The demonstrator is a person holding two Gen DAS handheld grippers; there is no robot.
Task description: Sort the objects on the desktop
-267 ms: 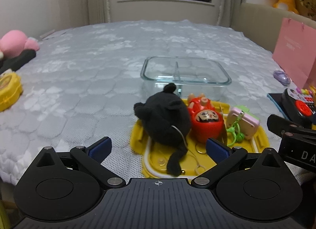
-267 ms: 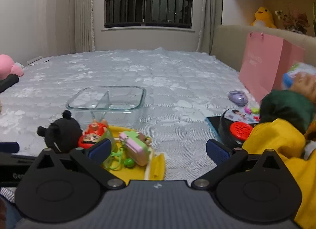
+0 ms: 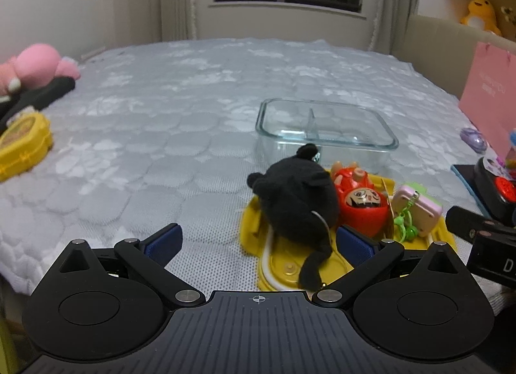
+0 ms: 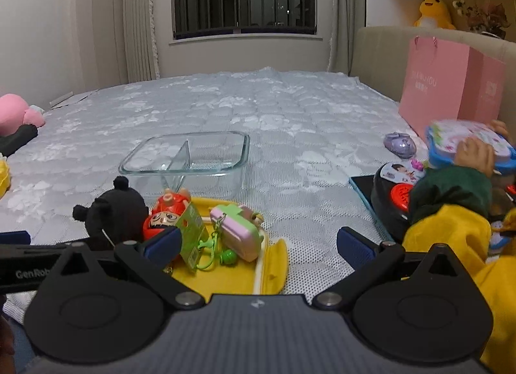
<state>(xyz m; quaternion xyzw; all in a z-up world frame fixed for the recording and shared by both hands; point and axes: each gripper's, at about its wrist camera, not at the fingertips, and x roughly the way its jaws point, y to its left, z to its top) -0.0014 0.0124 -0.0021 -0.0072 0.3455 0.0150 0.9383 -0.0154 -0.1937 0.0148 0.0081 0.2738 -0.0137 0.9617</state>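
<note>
Toys crowd a yellow tray near the front edge of the bed, and both grippers hang just short of it with nothing between their blue pads. The left gripper has its jaws spread wide and empty; the black plush lies on the tray's left part, ahead of the jaws and toward the right-hand pad, its tail trailing toward the camera beside that pad. The gap between the pads looks mostly onto bare quilt left of the tray.

Right beside the plush stands a red daruma doll, touching it, and next along is a pink toy camera with a green clip hanging off it. Behind the tray, just beyond the plush's ear, sits a clear glass container with a divider down the middle — both compartments hold nothing.

The right gripper is likewise wide open and empty. From its view the pink toy camera lies ahead between the pads, nearer the left one, while the daruma and black plush sit off to the left, beyond that pad. The glass container is farther back, well apart from the jaws.

Off to the right are a pink paper bag, a small purple trinket and a black toy with a red button — at the far left, a pink plush.
</note>
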